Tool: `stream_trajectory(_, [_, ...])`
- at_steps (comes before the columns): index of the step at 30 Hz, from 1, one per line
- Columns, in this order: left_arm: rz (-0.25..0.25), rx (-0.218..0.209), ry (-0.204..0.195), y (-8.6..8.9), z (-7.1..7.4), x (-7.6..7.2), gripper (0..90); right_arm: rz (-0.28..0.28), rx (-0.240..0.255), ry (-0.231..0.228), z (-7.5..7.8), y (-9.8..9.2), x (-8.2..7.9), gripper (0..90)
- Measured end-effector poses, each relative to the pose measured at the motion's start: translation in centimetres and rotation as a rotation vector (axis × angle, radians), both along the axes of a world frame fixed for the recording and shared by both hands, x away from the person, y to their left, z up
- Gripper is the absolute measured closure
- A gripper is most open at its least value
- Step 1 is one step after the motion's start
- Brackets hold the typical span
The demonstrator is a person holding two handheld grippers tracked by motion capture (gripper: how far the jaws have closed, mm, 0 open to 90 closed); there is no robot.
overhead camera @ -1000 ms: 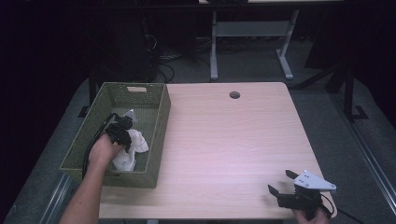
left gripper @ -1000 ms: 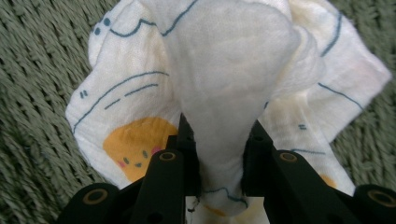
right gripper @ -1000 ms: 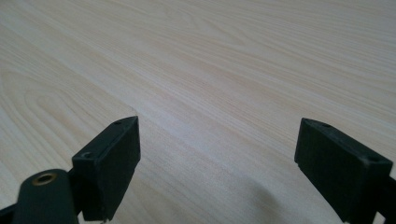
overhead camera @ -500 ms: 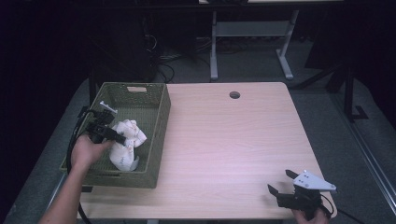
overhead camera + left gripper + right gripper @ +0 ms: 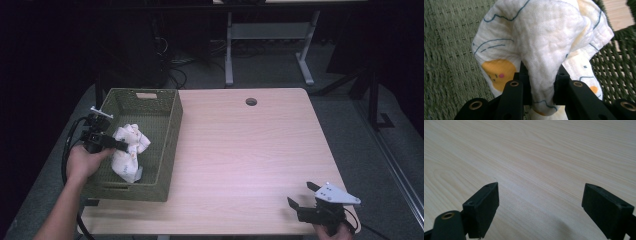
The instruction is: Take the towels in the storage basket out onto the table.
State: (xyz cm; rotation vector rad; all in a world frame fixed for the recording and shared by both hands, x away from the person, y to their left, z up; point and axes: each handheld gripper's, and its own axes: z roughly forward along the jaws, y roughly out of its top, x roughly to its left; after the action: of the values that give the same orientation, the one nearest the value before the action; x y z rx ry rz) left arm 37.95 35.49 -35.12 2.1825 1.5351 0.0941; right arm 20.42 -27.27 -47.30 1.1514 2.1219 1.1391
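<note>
White cloth pinched in left gripper inside green basket; right gripper spread wide, empty.

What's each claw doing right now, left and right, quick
Left claw: shut on the white printed cloth, over the green woven basket.
Right claw: open, holding nothing, above the bare wooden table.
</note>
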Motion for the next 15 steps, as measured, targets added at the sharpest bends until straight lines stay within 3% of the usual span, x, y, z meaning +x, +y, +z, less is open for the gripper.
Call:
stream_trajectory(10, [-0.006, -0.168, -0.042, 1.3, 1.3, -0.5, 73.8, -0.002, 0.000, -0.002, 0.1, 0.1, 0.0, 13.9])
stream_trajectory(15, [-0.021, -0.241, -0.035, 1.8, 1.4, -0.5, 73.8, -0.006, 0.001, -0.005, 0.1, 0.0, 0.0, 13.9])
